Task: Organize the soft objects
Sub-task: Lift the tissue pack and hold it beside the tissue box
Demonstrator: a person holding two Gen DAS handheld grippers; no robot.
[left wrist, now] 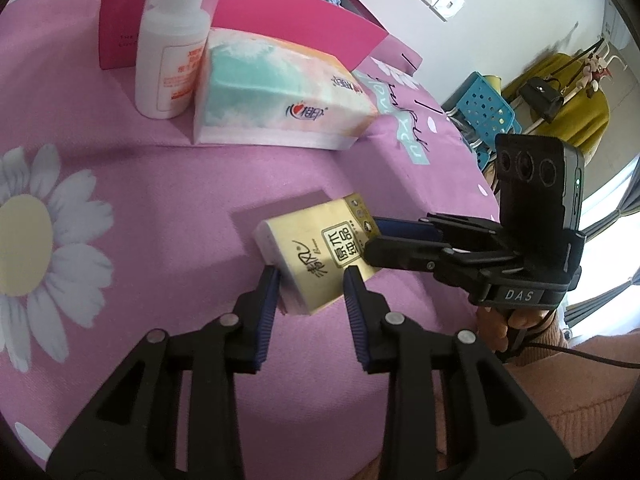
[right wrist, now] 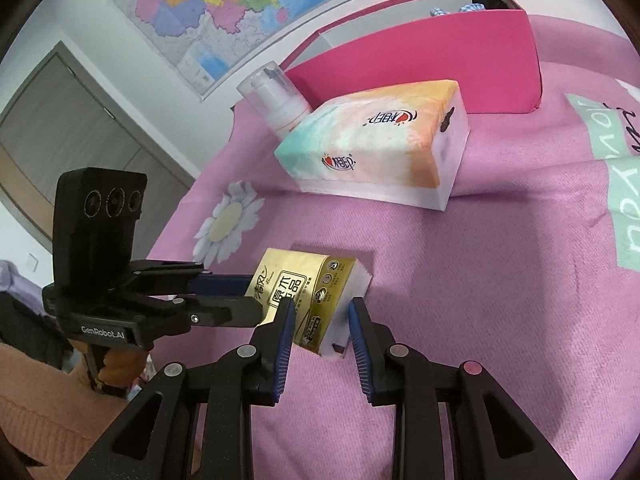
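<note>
A small gold tissue pack [left wrist: 316, 256] [right wrist: 310, 300] is held above the pink cloth. My left gripper [left wrist: 310, 276] has its pads on both sides of the pack's near end. My right gripper [right wrist: 320, 308] grips the other end; it shows in the left wrist view [left wrist: 374, 240] coming in from the right. The left gripper shows in the right wrist view [right wrist: 252, 296] coming in from the left. A larger pastel tissue pack [left wrist: 280, 96] [right wrist: 380, 148] lies farther back on the cloth.
A white pump bottle [left wrist: 172, 44] [right wrist: 276, 100] stands beside the pastel pack. A magenta open box [left wrist: 260, 12] [right wrist: 432, 52] sits behind them. The pink flowered cloth [left wrist: 140, 208] [right wrist: 480, 280] covers the table. A blue perforated basket [left wrist: 486, 112] is beyond the table's right edge.
</note>
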